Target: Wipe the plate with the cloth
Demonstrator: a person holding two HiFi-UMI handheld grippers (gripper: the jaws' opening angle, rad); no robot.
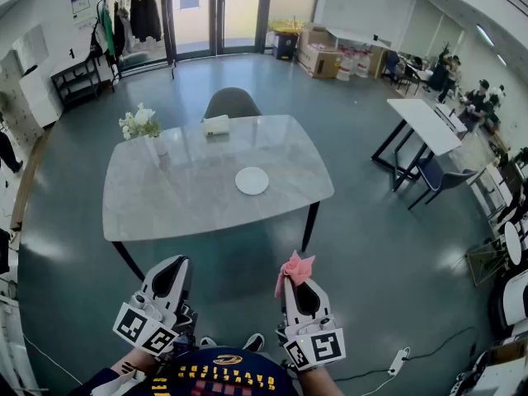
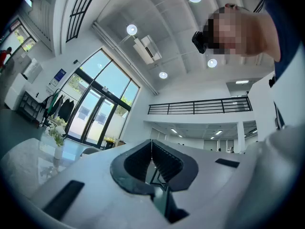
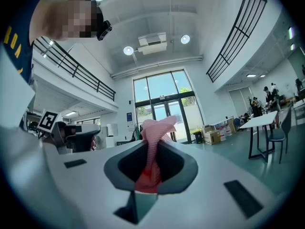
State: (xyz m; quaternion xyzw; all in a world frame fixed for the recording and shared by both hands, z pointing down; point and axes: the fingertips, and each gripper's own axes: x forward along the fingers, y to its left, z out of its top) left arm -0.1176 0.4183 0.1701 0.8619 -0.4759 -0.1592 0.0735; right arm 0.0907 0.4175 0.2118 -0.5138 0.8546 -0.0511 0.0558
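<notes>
Two grippers held well off surface (image 1: pixel 190 190) w/ plate (image 1: pixel 252 181): R gripper (image 1: pixel 294 282) clamped on cloth (image 1: pixel 296 267), L gripper (image 1: pixel 174 263) closed, empty.

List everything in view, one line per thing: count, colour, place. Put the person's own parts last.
table: one, grey marble top, black legs, middle of the floor
plate: one, white, right half of the table
vase of flowers: one, white blooms, table's far left corner
small white object: one, table's far edge, too small to identify
chair: one, grey, behind the table
desk: one, white top, right side of the room
cardboard boxes: several, brown, near the glass doors
cloth: one, pink, sticking out of the right gripper
left gripper: one, white, lower left, jaws together, empty
right gripper: one, white, lower right, shut on the cloth
</notes>
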